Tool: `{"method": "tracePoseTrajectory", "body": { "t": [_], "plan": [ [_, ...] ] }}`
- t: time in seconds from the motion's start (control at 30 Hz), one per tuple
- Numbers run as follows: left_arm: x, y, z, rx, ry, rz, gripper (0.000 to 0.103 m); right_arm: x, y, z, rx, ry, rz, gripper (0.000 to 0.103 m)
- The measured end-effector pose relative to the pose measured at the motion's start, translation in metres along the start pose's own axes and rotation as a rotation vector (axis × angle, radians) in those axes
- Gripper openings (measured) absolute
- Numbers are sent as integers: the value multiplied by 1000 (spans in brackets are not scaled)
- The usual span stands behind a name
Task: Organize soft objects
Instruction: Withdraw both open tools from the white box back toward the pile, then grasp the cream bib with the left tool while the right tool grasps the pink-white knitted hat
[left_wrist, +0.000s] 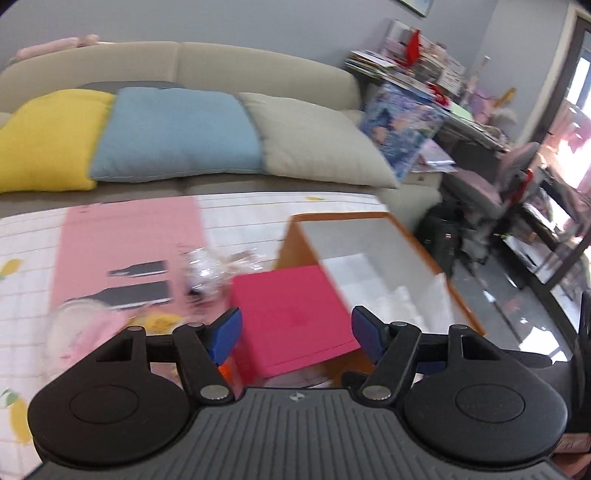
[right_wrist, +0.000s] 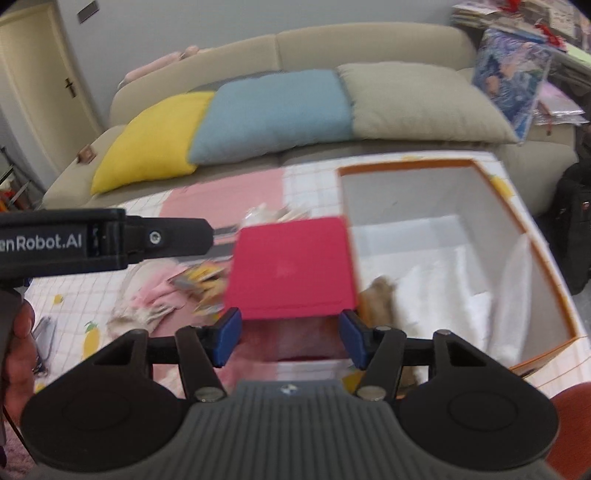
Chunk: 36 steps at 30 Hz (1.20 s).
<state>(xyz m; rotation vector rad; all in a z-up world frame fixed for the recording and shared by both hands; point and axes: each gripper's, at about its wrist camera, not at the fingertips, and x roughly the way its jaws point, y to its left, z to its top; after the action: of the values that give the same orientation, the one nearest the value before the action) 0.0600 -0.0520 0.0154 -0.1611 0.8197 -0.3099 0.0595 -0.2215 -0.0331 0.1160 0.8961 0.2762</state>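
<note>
Checked, lemon-print table cover (right_wrist: 436, 162) before a beige sofa (right_wrist: 369, 40) — my left gripper (left_wrist: 295, 332) and right gripper (right_wrist: 290, 339) gape empty near the flat magenta square panel (right_wrist: 291, 267); orange-rimmed, white-lined box (right_wrist: 535, 236) beside it. Blurred view — I could knock either.

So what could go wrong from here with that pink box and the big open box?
1. The pink box sits against the orange-edged box; neither the right gripper nor the left gripper grips it, so a bump might tip it.
2. Crinkly clear packaging lies close by and could snag a finger.
3. Both views are blurred, so aim may suffer.
</note>
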Motion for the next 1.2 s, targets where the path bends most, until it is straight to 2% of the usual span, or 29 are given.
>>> {"method": "tracePoseTrajectory", "body": {
  "t": [0.13, 0.23, 0.37, 0.6, 0.63, 0.77, 0.9, 1.2],
  "plan": [
    [-15, 28, -15, -50, -1, 84, 77, 11, 26, -11, -51, 52, 33, 63],
    [-22, 52, -25, -70, 23, 117, 72, 19, 44, -17, -97, 79, 52, 63],
    [-24, 77, -45, -91, 88, 160, 62, 30, 63, -23, -153, 115, 79, 63],
    [-22, 104, -81, -77, 156, 201, 61, 62, 88, -38, -214, 229, 95, 65],
    [-21, 107, -85, -75, 166, 212, 61, 68, 89, -41, -213, 255, 89, 69],
    [-14, 118, -94, -78, 198, 254, 61, 92, 94, -44, -161, 329, 72, 73],
    [-6, 129, -99, -94, 222, 288, 61, 111, 101, -43, -90, 362, 56, 77],
    [7, 153, -102, -170, 251, 281, 61, 148, 111, -45, 24, 430, -10, 87]
  ]
}}
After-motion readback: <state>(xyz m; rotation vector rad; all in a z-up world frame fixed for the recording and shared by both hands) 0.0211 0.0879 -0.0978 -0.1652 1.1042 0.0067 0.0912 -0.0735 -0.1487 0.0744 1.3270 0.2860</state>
